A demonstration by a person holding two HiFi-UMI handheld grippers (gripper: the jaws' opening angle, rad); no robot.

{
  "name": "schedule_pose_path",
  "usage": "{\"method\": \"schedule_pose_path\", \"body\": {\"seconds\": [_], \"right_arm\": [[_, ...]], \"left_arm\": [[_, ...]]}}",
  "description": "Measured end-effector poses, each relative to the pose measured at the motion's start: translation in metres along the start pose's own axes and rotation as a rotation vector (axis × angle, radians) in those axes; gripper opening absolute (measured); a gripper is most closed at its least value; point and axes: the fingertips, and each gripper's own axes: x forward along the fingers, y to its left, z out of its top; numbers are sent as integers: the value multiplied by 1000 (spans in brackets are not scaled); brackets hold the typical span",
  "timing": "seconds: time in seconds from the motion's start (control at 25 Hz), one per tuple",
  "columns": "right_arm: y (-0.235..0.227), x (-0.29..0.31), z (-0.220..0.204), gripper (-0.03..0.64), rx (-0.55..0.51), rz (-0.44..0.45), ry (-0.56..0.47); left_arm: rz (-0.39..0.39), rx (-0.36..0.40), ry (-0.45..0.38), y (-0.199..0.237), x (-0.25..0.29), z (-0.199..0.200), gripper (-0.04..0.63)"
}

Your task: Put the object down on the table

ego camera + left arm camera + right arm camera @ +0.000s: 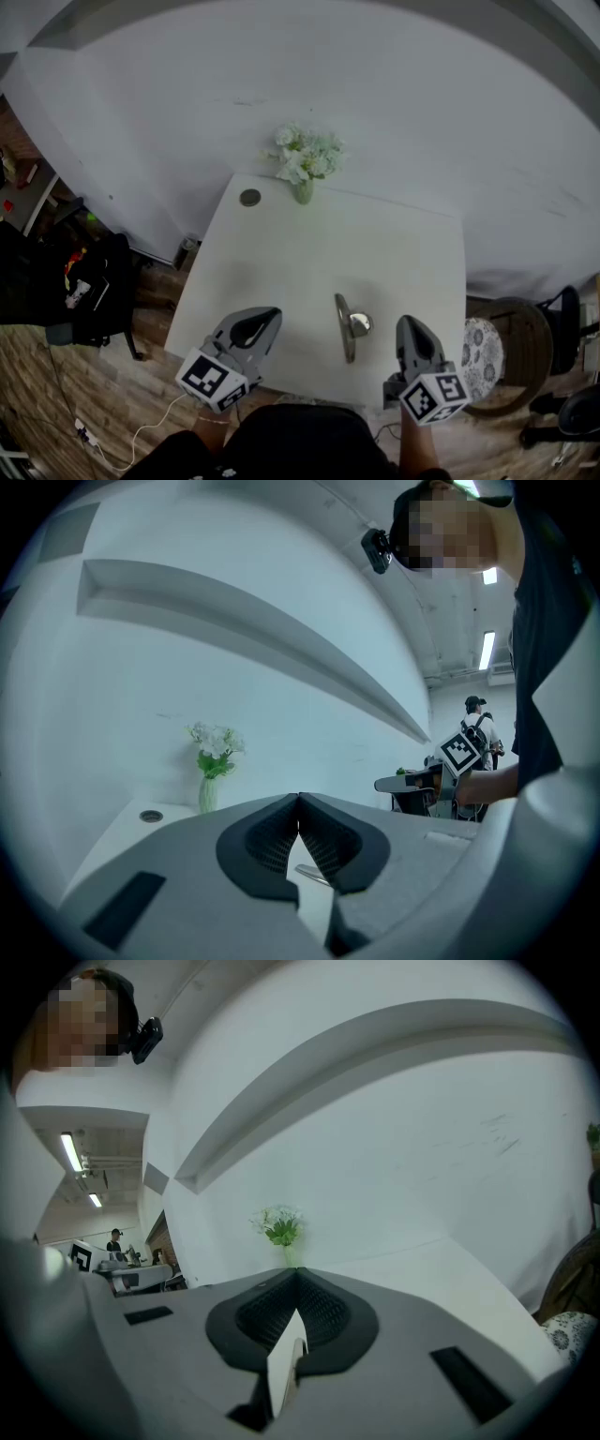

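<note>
Head view overhead; both others facing vase (303,192)

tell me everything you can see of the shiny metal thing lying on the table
The metal piece looks like polished chrome: a long slim bar with a rounded knob-like part jutting from its right side about midway. It lies flat near the front edge of the white table, between the left claw and the right claw, touching neither.

Only a sliver of the handle (312,873) shows in the gap under the left gripper's (298,799) closed tips; its body hides the rest. To the right gripper's (298,1274) right, a chair (568,1330) is cut by the edge. A far person (114,1239) to its left is too small to tell.
</note>
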Motion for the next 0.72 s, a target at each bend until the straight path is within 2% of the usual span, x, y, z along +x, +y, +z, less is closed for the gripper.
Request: {"method": "schedule_pose_path", "body": {"seconds": [0.36,0.72], "right_arm": [[11,-2,3,-3,-34,36,15],[15,-7,2,-3,-45,35,17]], "left_arm": [[-3,0,-2,-4,-2,0,0],[-2,-4,-1,-7,-7,-3,0]]}}
